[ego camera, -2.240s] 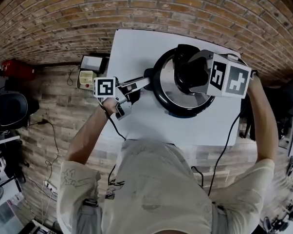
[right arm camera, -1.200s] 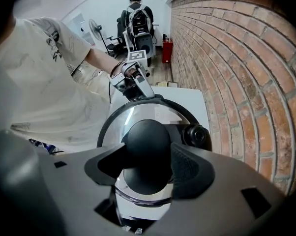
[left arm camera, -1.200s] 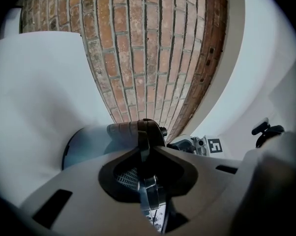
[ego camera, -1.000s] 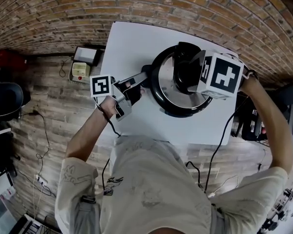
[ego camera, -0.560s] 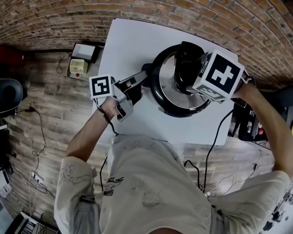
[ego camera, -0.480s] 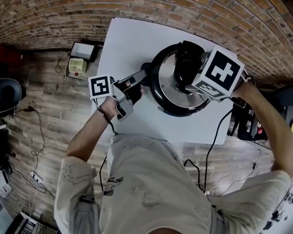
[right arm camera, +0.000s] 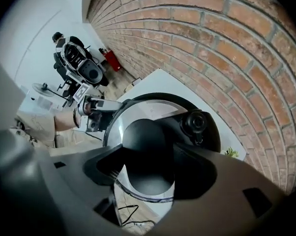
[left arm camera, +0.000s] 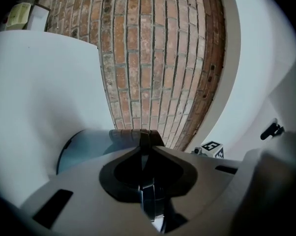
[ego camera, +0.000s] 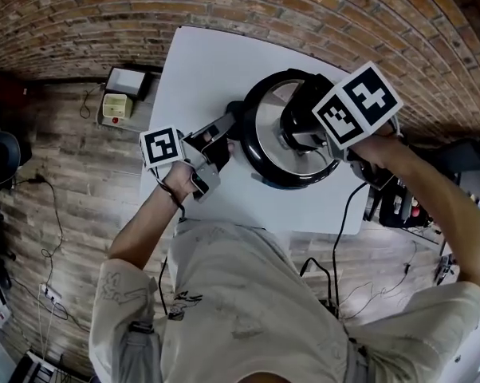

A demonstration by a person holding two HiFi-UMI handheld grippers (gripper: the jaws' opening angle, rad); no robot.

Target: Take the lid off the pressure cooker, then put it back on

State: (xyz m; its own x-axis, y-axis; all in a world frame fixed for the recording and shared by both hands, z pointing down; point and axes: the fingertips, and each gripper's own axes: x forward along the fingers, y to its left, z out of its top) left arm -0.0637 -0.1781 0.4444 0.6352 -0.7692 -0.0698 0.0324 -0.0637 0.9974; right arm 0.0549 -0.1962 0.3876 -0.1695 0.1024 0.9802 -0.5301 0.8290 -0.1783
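**Right claw (ego camera: 301, 128) on the lid knob, left claw (ego camera: 222, 128) on the side handle**

Right claw (right arm camera: 148, 167), pointing steeply down, grasps the black domed lid knob (right arm camera: 145, 149). Its jaws stand wide, one on either side of the dome, and the knob fills the gap between them. Directly beneath this claw the steel lid (ego camera: 265, 130) sits on the black pressure cooker (ego camera: 264, 168). Just beyond the jaws in the right gripper view, a round black valve (right arm camera: 196, 123) stands on the lid near its rim. The marker cube (ego camera: 357, 102) rides on the back of this claw, on the side away from the cooker.

Left claw (left arm camera: 146, 146), held level, is clenched on the cooker's black side handle (ego camera: 235, 112). Its jaws are drawn nearly together, with only the narrow dark handle between them. The cooker's body lies straight ahead of this claw, and the right claw's cube is visible past it. A second marker cube (ego camera: 161, 147) sits behind the left claw, above the person's hand (ego camera: 179, 179).

Both claws work over a white table (ego camera: 200, 66), whose bare top spreads below and behind the left claw. Off the table on the left claw's side, a small box with a red button (ego camera: 114, 107) lies on the brick-patterned floor (ego camera: 72, 182).
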